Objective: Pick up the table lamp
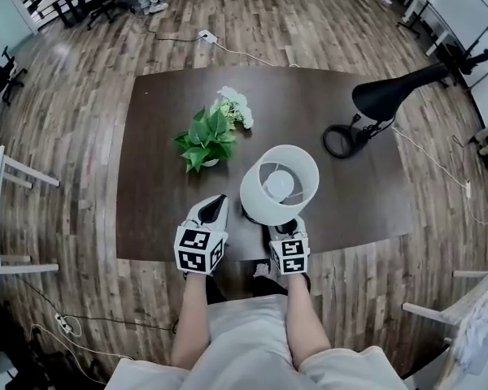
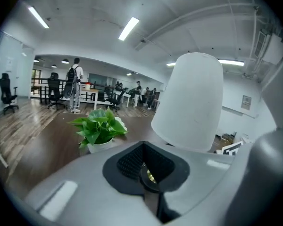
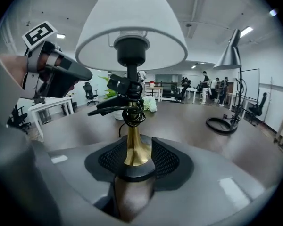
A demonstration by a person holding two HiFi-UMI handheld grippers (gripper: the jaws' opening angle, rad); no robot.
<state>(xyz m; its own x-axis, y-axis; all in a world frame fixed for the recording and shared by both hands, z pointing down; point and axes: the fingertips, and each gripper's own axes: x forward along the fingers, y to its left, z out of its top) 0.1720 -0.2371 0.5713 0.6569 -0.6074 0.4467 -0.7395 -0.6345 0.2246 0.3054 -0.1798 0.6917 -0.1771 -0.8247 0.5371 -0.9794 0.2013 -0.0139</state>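
Observation:
The table lamp (image 1: 279,184) has a white shade, a gold stem (image 3: 132,145) wrapped with black cord, and a black base. It stands near the front edge of the dark table (image 1: 146,177). My right gripper (image 1: 286,227) reaches under the shade from the front. In the right gripper view its jaws (image 3: 134,166) stand open on either side of the stem's flared foot. My left gripper (image 1: 214,208) hovers just left of the lamp, shut and empty. It also shows at the left of the right gripper view (image 3: 78,74). The left gripper view has the shade (image 2: 191,102) ahead and to the right.
A potted green plant (image 1: 205,140) and white flowers (image 1: 234,106) stand behind the left gripper. A black desk lamp (image 1: 390,96) with a ring base (image 1: 342,140) stands at the table's far right, its cable running off the edge. White furniture (image 1: 0,210) flanks the table.

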